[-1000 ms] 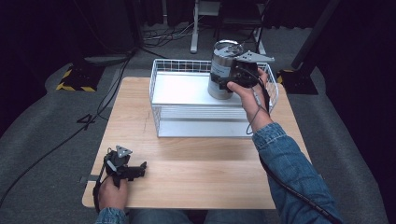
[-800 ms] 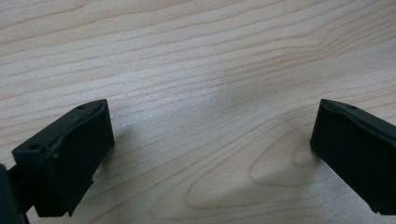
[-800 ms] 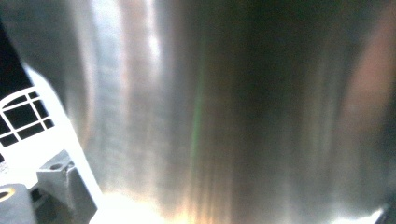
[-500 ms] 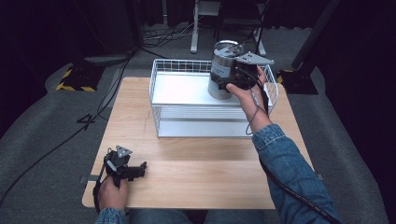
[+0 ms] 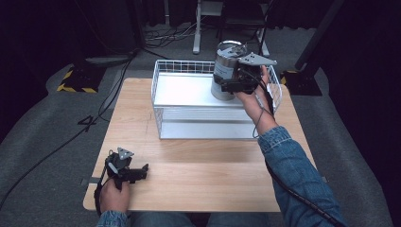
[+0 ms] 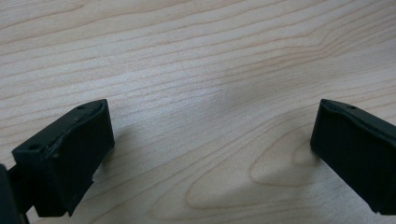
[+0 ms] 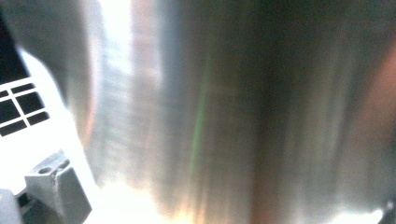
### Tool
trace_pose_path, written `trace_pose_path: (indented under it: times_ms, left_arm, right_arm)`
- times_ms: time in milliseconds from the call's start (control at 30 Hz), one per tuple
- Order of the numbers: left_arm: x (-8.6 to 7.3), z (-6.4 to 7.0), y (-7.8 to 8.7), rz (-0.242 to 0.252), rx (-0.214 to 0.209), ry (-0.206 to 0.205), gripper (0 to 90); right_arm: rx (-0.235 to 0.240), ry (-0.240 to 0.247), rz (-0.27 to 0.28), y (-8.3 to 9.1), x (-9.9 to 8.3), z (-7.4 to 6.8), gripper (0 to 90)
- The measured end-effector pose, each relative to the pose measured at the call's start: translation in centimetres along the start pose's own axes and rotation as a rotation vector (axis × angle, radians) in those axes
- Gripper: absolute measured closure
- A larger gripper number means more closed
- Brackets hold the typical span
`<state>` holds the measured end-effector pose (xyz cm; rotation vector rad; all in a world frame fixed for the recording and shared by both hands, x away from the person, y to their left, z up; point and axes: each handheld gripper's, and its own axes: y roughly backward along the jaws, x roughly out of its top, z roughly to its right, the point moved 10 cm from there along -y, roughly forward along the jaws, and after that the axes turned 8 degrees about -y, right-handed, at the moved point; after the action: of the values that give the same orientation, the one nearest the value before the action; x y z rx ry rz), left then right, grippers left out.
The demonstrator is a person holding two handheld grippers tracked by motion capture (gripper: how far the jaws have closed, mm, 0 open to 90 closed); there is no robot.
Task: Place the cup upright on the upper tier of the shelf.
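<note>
A brushed-metal canister (image 5: 226, 67) stands upright at the back right of a white wire basket (image 5: 179, 63). My right gripper (image 5: 232, 79) is shut on its side from the right, with the hand behind it. I cannot tell whether the canister's base touches the basket's floor. In the right gripper view the canister's wall (image 7: 210, 112) is very close and blurred, with one pale jaw at the lower left. My left gripper (image 5: 138, 172) rests low on the wooden table (image 5: 203, 175) near its front left corner. It (image 6: 210, 140) is open over bare wood.
The basket takes up the back middle of the table, its white floor (image 5: 184, 90) bare on the left. Cables (image 5: 94, 118) run across the grey floor to the left. A white stand (image 5: 203, 28) is behind the table.
</note>
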<state>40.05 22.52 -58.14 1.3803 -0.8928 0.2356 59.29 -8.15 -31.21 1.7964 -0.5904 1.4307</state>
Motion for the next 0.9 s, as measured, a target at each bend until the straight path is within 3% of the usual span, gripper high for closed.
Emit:
trace_pose_path:
  times_ms: [133, 533, 800, 900]
  left_arm:
    - [0.0, 0.0, 0.0, 0.000, 0.000, 0.000, 0.0]
    - [0.0, 0.0, 0.0, 0.000, 0.000, 0.000, 0.0]
    - [0.0, 0.0, 0.0, 0.000, 0.000, 0.000, 0.0]
    - [0.0, 0.0, 0.0, 0.000, 0.000, 0.000, 0.0]
  right_arm:
    - [-0.016, 0.014, 0.014, 0.4, 0.2, 0.0, 0.0]
    - [0.046, -0.030, 0.007, 2.3, 0.2, 0.2, 0.0]
    - [0.091, -0.020, 0.016, 4.9, 0.5, -0.2, 0.0]
    - [0.110, -0.014, 0.020, 6.6, 0.7, -0.3, 0.0]
